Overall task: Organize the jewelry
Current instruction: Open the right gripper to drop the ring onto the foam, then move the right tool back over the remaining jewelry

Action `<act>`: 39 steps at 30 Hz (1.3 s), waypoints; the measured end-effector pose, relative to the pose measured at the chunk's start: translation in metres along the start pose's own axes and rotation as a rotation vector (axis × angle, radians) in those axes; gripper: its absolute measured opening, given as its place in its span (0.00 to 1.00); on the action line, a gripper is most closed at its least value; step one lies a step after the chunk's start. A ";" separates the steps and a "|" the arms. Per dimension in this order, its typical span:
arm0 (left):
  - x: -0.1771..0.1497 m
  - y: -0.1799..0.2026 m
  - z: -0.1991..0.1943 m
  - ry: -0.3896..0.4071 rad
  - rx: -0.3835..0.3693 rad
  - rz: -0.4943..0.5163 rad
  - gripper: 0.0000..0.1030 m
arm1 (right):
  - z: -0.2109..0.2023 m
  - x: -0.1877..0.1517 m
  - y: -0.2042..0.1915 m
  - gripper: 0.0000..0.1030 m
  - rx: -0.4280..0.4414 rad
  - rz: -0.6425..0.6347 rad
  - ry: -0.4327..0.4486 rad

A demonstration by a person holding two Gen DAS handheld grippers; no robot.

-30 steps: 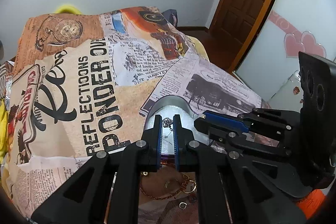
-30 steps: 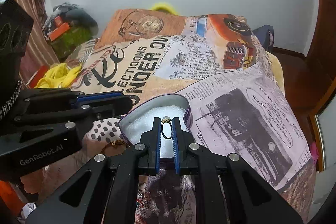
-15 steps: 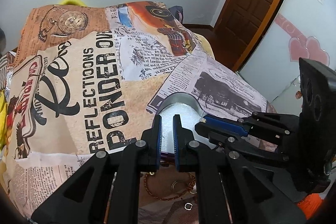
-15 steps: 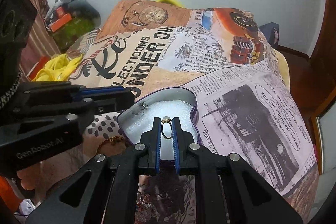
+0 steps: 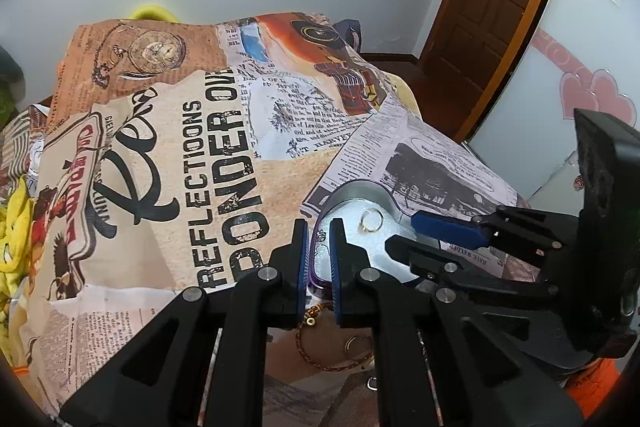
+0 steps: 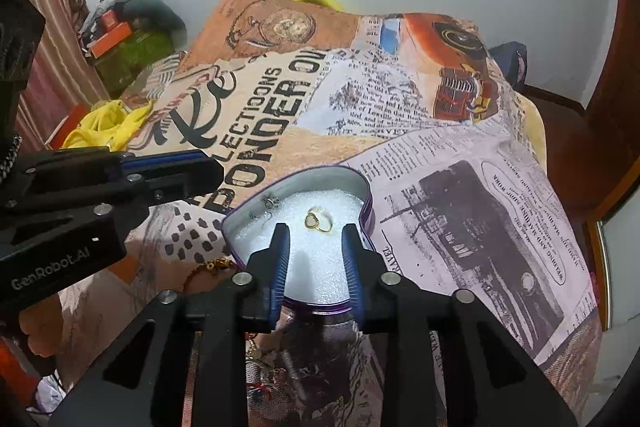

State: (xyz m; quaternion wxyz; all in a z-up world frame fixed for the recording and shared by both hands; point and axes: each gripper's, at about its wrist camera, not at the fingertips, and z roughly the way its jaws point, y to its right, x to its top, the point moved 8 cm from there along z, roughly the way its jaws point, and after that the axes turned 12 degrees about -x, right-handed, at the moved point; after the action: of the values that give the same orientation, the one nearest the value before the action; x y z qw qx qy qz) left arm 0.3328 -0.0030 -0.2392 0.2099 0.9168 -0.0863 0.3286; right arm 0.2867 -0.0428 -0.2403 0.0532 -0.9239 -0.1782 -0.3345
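Jaws: right gripper (image 6: pixel 314 245) stood wide and empty; left gripper (image 5: pixel 319 245) nearly closed, nothing visibly between its pads. Bed (image 5: pixel 168 163) carried the heart-shaped tin (image 6: pixel 366 193). Bracelet (image 5: pixel 320 351) lay on the bedspread just short of the tin, under the left gripper, the nearer one. Gold ring (image 6: pixel 319 220) lay flat on the tin's foam, just ahead of the right jaws.

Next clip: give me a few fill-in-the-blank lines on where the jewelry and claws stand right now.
1. The gold ring lies on white foam inside the ____-shaped tin.
2. The right claw is ____, holding nothing.
3. The bracelet lies ____ the tin, on the bedspread.
4. The left claw is nearly ____.

Missing: heart; open; outside; shut
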 end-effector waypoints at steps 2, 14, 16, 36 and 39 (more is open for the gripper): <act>0.000 0.000 -0.004 0.004 0.006 0.000 0.08 | -0.004 0.001 0.000 0.24 -0.004 0.000 0.009; -0.003 0.014 -0.037 0.042 0.041 0.033 0.19 | -0.035 0.004 -0.002 0.24 -0.025 -0.003 0.053; -0.003 0.018 -0.043 0.053 0.051 0.043 0.22 | -0.042 0.004 -0.002 0.24 -0.028 -0.004 0.063; -0.035 0.030 -0.083 0.057 0.093 0.048 0.45 | -0.077 -0.021 0.004 0.38 -0.058 0.017 0.088; -0.044 0.029 -0.081 0.039 0.101 0.047 0.45 | -0.074 -0.031 0.005 0.38 -0.062 0.019 0.069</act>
State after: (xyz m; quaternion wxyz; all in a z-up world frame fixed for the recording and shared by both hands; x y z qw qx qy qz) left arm 0.2442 0.0082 -0.2013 0.1571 0.9174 -0.0868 0.3551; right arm 0.2220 -0.0725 -0.2025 0.0337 -0.9147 -0.1568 -0.3709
